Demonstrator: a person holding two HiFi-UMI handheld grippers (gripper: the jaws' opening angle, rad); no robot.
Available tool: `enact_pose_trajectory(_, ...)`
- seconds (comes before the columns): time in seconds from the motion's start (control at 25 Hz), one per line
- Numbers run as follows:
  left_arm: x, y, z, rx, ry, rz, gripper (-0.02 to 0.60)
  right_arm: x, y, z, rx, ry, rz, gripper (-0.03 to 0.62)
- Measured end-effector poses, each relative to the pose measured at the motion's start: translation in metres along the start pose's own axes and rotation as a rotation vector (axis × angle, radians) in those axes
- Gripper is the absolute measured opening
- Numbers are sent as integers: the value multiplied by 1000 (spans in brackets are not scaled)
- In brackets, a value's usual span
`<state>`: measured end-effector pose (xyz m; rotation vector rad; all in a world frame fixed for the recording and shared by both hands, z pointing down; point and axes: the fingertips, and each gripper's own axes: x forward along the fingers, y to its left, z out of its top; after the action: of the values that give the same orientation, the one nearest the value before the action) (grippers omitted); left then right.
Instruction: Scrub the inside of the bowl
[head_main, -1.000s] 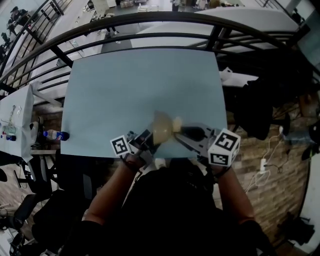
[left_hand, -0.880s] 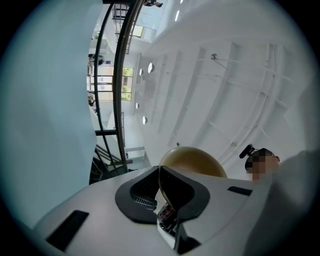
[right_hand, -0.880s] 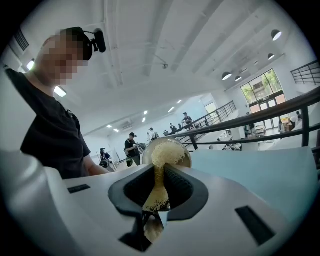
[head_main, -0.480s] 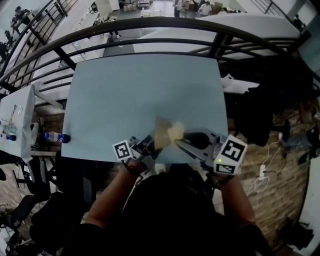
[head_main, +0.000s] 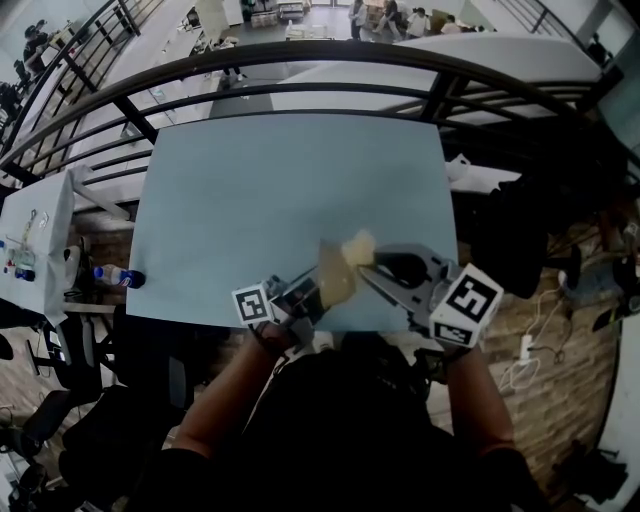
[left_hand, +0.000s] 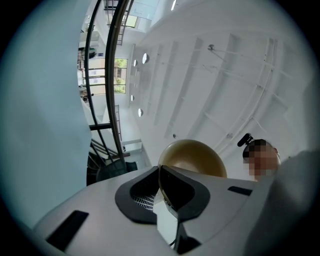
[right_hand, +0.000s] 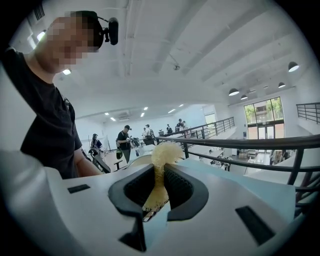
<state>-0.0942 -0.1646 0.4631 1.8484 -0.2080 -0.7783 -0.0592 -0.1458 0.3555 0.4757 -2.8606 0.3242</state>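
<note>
A tan bowl (head_main: 336, 273) is held tilted on its side above the near edge of the light blue table (head_main: 280, 190). My left gripper (head_main: 312, 288) is shut on the bowl's rim; in the left gripper view the bowl (left_hand: 194, 156) bulges beyond the closed left gripper (left_hand: 160, 176). My right gripper (head_main: 370, 260) is shut on a yellow sponge (head_main: 357, 246), which sits at the bowl's upper right edge. In the right gripper view the sponge (right_hand: 165, 151) sticks out from between the jaws of the right gripper (right_hand: 159, 186). The bowl's inside is hidden.
A dark metal railing (head_main: 300, 55) curves round the table's far side. A water bottle (head_main: 115, 274) lies left of the table, beside a white side table (head_main: 35, 235). Dark bags or a chair (head_main: 510, 230) stand to the right, with a power strip (head_main: 527, 340) on the brick floor.
Both grippers have shifted a little away from the person's body. The bowl has turned more edge-on, and the sponge has risen from the bowl's side to its upper right edge.
</note>
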Motion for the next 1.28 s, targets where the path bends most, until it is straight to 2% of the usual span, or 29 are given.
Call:
enact_pose_trajectory(0.48, 3, -20, 1, 13, 11, -49, 8, -1, -30, -12, 67, 15, -87, 64)
enact_pose_trajectory(0.84, 16, -32, 9, 10, -18, -99, 8, 2, -32, -40, 146, 52, -48, 64)
enact_pose_trajectory(1.04, 21, -33, 24, -2, -55, -79, 8, 6, -22, -56, 211, 60, -1, 64)
enact_pose_trajectory(1.28, 23, -21, 36, 18, -77, -11, 9, 4, -8, -65, 246, 58, 35, 64)
